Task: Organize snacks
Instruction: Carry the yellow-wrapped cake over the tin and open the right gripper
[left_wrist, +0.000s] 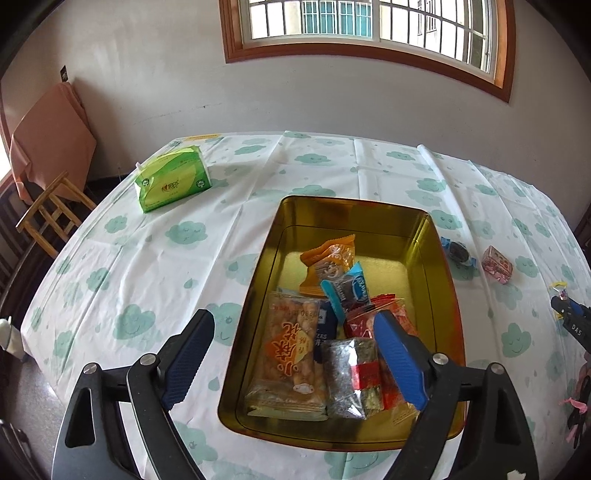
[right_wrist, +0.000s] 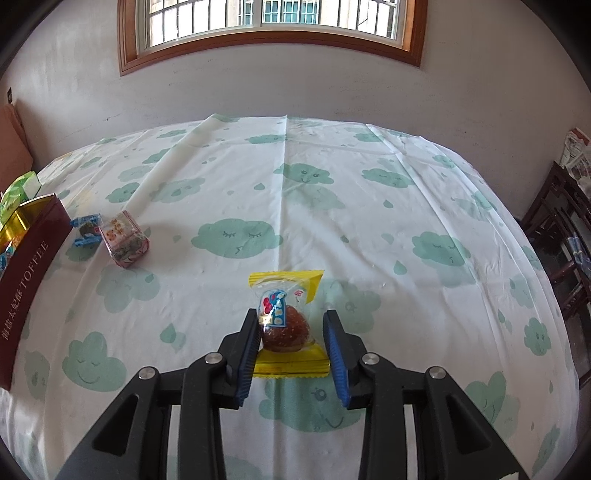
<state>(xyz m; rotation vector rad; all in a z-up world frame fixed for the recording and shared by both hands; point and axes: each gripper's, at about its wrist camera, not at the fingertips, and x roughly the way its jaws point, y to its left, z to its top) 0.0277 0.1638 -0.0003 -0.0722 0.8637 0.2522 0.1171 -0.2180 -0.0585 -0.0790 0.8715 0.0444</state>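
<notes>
A gold-lined tin (left_wrist: 439, 258), dark red outside (right_wrist: 33, 258), holds several snack packets: a peanut crisp pack (left_wrist: 291, 354), an orange packet (left_wrist: 328, 258), a blue one (left_wrist: 347, 291) and a dark speckled bar (left_wrist: 351, 373). My left gripper (left_wrist: 295, 317) hangs open over the tin's near end, nothing between its blue pads. On the cloud-print tablecloth lies a yellow-edged packet (right_wrist: 284, 321) with a brown ball inside; my right gripper (right_wrist: 291, 315) is shut on it. A blue-wrapped candy (right_wrist: 86, 229) and a pink packet (right_wrist: 123, 240) lie loose beside the tin.
A green tissue pack (left_wrist: 173, 177) lies at the table's far left. A wooden chair (left_wrist: 51, 214) stands off the left edge, dark furniture (right_wrist: 565, 221) off the right. The wall with a window is behind the table.
</notes>
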